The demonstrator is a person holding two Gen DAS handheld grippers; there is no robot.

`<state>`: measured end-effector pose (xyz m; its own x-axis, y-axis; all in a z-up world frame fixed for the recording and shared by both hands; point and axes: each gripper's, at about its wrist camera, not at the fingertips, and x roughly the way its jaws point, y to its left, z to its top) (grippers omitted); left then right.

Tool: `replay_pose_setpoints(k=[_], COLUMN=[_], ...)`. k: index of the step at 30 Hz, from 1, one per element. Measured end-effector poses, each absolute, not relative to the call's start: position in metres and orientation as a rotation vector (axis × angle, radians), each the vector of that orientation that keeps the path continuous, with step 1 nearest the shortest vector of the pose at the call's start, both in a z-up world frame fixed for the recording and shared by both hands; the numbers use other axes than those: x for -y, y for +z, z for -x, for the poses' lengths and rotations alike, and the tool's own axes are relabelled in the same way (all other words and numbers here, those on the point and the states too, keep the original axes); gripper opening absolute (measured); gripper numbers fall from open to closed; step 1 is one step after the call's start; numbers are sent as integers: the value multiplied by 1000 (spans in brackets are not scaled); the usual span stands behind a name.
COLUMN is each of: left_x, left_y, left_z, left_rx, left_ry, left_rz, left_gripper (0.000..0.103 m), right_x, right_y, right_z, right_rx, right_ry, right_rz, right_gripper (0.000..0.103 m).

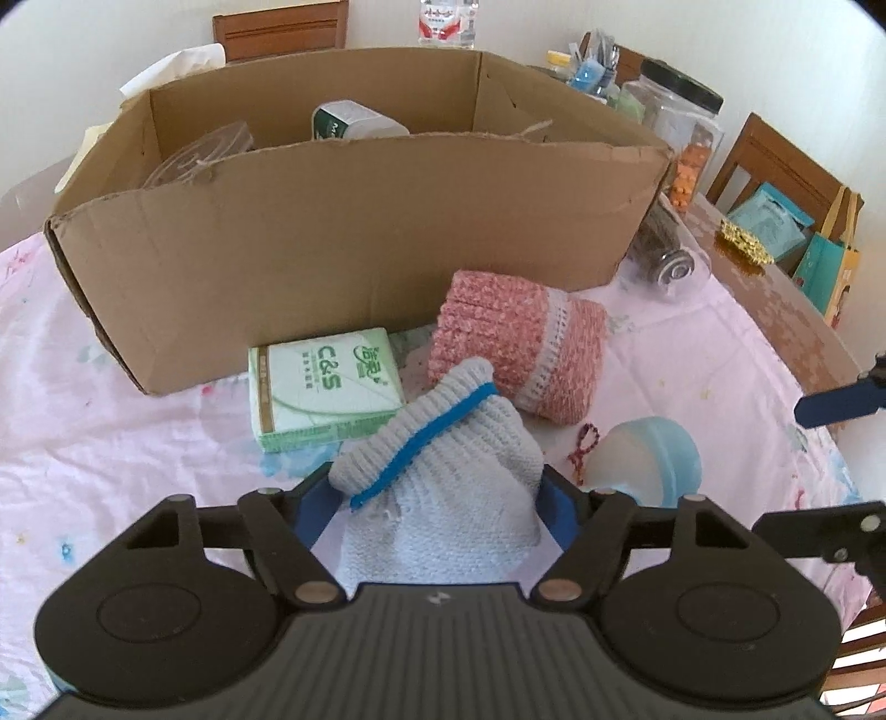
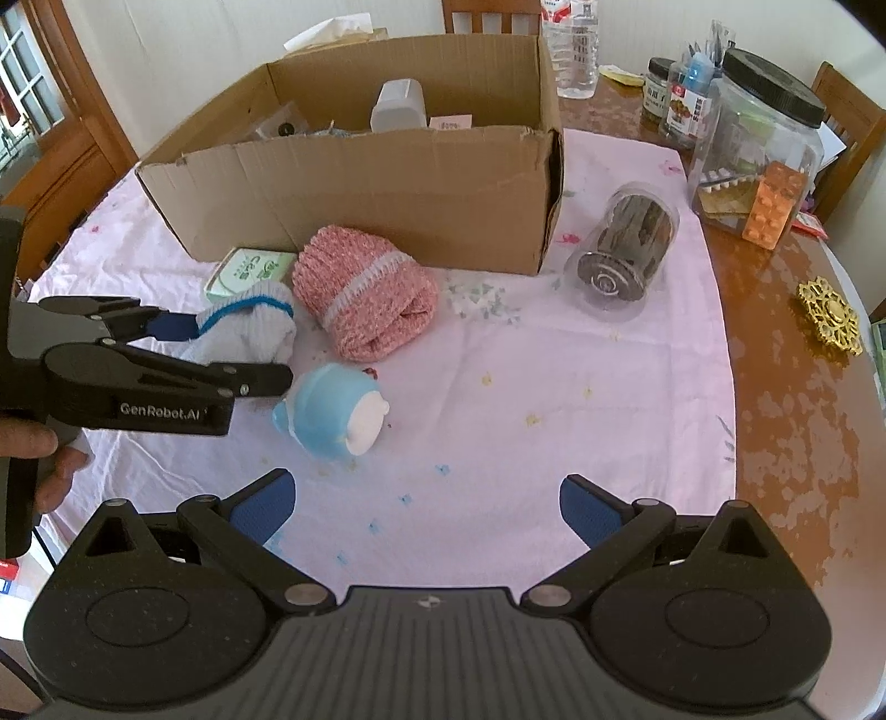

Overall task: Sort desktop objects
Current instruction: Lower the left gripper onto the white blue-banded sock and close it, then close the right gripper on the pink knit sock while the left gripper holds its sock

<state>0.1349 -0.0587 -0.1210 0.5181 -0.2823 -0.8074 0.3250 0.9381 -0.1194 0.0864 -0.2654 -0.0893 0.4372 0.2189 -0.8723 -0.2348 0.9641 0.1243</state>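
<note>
My left gripper is shut on a white knitted glove with a blue cuff stripe, lifted just off the pink tablecloth; the same glove and left gripper show at the left of the right wrist view. Beyond it lie a green tissue pack, a rolled pink knit cloth and a blue and white toy figure. An open cardboard box holding several items stands behind them. My right gripper is open over bare cloth, near the front edge.
A clear jar of dark contents lies on its side right of the box. Tall jars and a water bottle stand at the back right. A gold ornament rests on the bare wood table. A small red string lies by the toy.
</note>
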Motion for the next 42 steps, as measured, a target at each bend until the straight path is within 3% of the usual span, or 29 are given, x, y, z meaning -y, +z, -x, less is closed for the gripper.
replay_pose_setpoints(k=[24,42], left_x=[27,8], left_y=[-102,-101], left_z=[-133,-141], left_rx=[-969,-984], left_ry=[-391,-439], left_rz=[-70,-105], left_gripper=[68,68], right_x=[219,186], right_y=[-104,-121], right_z=[-118,-202], right_rx=[-1080,-1042], right_ry=[425,474], right_rz=[156,362], right_gripper=[103,103])
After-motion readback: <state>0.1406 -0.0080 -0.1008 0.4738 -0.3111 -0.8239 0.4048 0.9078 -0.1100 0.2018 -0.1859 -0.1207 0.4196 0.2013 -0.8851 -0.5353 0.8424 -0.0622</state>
